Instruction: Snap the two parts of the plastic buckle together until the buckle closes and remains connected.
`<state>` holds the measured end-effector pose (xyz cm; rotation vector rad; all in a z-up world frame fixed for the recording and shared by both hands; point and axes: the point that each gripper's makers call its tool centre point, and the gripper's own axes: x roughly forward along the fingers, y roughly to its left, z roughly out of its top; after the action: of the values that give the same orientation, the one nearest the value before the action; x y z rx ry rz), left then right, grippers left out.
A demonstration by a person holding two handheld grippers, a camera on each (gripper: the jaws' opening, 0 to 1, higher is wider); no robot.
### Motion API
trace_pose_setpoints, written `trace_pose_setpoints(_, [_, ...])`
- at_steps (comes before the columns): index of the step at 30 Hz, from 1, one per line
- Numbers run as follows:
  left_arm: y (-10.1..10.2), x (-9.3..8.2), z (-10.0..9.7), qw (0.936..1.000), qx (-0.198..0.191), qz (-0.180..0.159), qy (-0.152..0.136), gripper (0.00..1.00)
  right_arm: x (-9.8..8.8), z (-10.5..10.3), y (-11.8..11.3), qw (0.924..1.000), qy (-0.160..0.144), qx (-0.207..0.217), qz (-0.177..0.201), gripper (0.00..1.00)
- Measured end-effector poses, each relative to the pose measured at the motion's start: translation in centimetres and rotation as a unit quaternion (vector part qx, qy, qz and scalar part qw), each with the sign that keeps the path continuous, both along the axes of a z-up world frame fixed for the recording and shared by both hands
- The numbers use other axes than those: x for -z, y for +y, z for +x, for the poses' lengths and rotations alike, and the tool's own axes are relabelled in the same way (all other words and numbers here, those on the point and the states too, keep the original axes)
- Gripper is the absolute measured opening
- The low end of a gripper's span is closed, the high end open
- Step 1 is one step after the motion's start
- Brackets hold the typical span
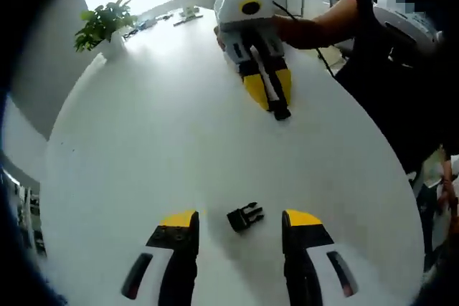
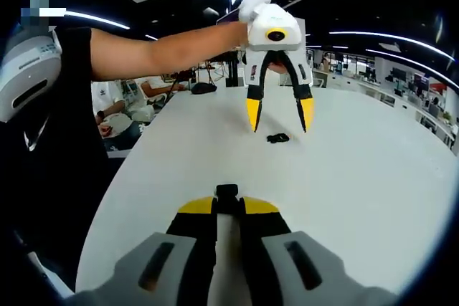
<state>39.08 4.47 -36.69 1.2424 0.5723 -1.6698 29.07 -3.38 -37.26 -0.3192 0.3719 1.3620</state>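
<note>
Your left tongs (image 1: 240,231) hang open around one buckle half (image 1: 244,217) on the table (image 1: 143,141). Your right tongs (image 2: 226,202) are closed on the other half (image 2: 226,191).

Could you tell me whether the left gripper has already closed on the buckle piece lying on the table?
No, the left gripper is open, with the buckle piece lying free on the white table between its jaws.

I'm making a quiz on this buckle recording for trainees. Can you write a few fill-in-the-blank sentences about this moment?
1. The right gripper is shut on one black buckle part, while the left gripper is ____.
2. The other buckle part lies on the ____ table.
3. A potted ____ stands at the table's far edge.

Missing words: open; white; plant
</note>
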Motion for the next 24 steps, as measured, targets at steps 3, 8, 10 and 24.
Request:
trace_pose_setpoints(3, [0.4, 0.0, 0.4, 0.9965, 0.045, 0.042, -0.056, 0.46, 0.0, 0.1, 0.0, 1.0000, 0.000, 0.001, -0.001, 0.10])
trace_pose_setpoints(8, [0.5, -0.2, 0.1, 0.9862, 0.105, 0.087, -0.094, 0.31, 0.0, 0.2, 0.0, 1.0000, 0.000, 0.002, -0.001, 0.10])
trace_pose_setpoints(10, [0.0, -0.5, 0.1, 0.9855, 0.113, 0.082, -0.097, 0.32, 0.0, 0.2, 0.0, 1.0000, -0.001, 0.003, -0.001, 0.10])
trace_pose_setpoints(24, [0.1, 0.7, -0.3, 0.9629, 0.197, 0.118, -0.141, 0.21, -0.1, 0.3, -0.1, 1.0000, -0.001, 0.001, -0.001, 0.10])
